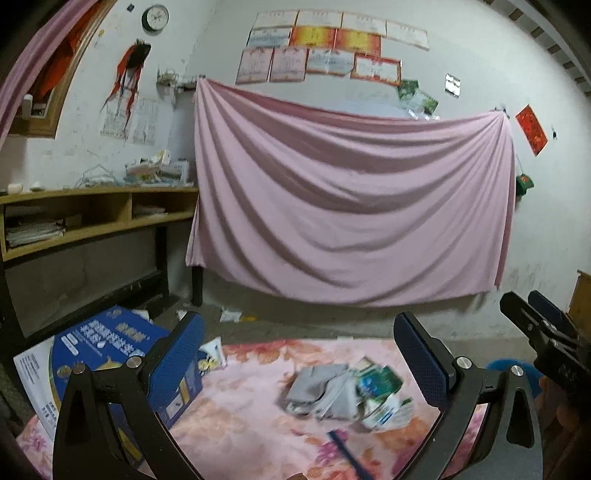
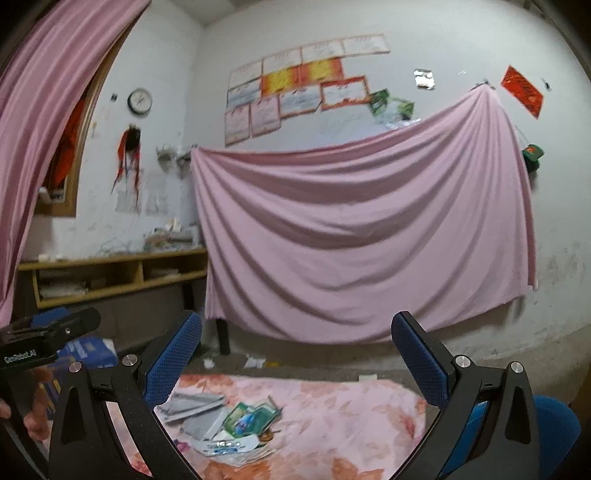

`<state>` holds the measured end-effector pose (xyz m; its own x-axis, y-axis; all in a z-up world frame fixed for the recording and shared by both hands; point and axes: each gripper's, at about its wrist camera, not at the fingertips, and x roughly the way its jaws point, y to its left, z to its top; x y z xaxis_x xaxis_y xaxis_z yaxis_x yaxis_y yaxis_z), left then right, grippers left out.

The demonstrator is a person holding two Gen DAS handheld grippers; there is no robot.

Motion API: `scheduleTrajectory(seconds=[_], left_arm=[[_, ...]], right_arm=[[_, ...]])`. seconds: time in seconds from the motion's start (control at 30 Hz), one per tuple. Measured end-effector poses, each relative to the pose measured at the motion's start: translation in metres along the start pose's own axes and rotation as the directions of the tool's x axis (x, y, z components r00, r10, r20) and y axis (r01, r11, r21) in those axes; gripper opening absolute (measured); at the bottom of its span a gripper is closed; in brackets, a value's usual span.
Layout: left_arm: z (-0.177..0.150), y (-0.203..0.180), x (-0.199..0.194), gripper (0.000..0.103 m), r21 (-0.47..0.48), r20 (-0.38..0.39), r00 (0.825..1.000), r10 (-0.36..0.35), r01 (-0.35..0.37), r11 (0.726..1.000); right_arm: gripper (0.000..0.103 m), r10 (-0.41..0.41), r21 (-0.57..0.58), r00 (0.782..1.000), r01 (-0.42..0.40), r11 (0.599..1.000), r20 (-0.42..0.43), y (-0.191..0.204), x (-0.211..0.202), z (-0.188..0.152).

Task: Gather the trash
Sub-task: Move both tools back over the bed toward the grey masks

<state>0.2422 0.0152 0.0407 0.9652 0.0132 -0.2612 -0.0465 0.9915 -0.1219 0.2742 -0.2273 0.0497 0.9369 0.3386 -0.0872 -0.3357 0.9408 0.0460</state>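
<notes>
1. The trash pile (image 1: 347, 393) lies on the pink flowered blanket (image 1: 251, 417). It is made of grey flat wrappers, a green packet and white crumpled bags, all touching each other.
2. In the right wrist view, the same trash pile (image 2: 225, 424) sits low and left of the middle, near the left blue pad.
3. The left gripper (image 1: 299, 354) has its two blue pads far apart. Nothing is between them. The pile is in front of it, not touched.
4. The right gripper (image 2: 297, 354) also has its pads far apart and holds nothing.
5. A blue printed box (image 1: 122, 354) stands at the left edge of the blanket, behind the left pad.
6. More small scraps (image 1: 231, 315) lie on the grey floor past the blanket.
7. A big pink sheet (image 1: 351, 199) hangs on the wall behind.
8. A wooden shelf (image 1: 96, 214) with papers is on the left, and a round clock (image 1: 155, 17) hangs high up.
</notes>
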Motion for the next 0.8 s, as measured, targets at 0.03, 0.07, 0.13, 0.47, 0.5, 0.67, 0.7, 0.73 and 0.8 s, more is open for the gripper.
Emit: scheduleTrajectory(seconds=[0.03,0.07,0.13,0.47,0.5,0.67,0.7,0.73,0.8], left_arm=[[-0.003,0.003,0.003,0.100,-0.002,-0.016,1.000,-0.002,0.002,1.000],[-0.007,0.006,0.006,0.100,-0.004,-0.031,1.000,-0.007,0.007,1.000],[-0.014,0.009,0.013,0.100,-0.009,-0.067,0.998,-0.018,0.017,1.000],[-0.035,-0.002,0.060,0.099,0.040,-0.273,0.960,-0.057,0.071,0.997],[-0.038,-0.004,0.065,0.099,0.047,-0.293,0.954,-0.059,0.076,0.996],[-0.049,-0.017,0.085,0.088,0.082,-0.343,0.936,-0.073,0.107,0.991],[-0.051,-0.019,0.089,0.086,0.088,-0.351,0.933,-0.079,0.116,0.989],[-0.053,-0.022,0.092,0.081,0.092,-0.356,0.931,-0.084,0.125,0.988],[-0.054,-0.025,0.100,0.075,0.100,-0.372,0.924,-0.090,0.137,0.986]], right_arm=[[0.103,0.007,-0.004,1.000,-0.007,1.000,-0.024,0.004,0.006,-0.002],[0.103,0.013,-0.004,0.999,-0.013,1.000,-0.042,0.006,0.010,-0.005],[0.103,0.026,-0.004,0.996,-0.027,1.000,-0.083,0.009,0.019,-0.009],[0.103,0.044,-0.001,0.957,-0.047,0.999,-0.288,0.011,0.050,-0.030],[0.103,0.045,-0.001,0.952,-0.048,0.999,-0.304,0.011,0.053,-0.032],[0.101,0.042,0.000,0.926,-0.045,0.999,-0.375,0.009,0.063,-0.040],[0.098,0.043,0.001,0.921,-0.046,0.999,-0.387,0.008,0.065,-0.041],[0.097,0.044,0.003,0.915,-0.047,0.999,-0.402,0.007,0.067,-0.043],[0.091,0.047,0.012,0.898,-0.046,0.999,-0.437,0.004,0.073,-0.047]])
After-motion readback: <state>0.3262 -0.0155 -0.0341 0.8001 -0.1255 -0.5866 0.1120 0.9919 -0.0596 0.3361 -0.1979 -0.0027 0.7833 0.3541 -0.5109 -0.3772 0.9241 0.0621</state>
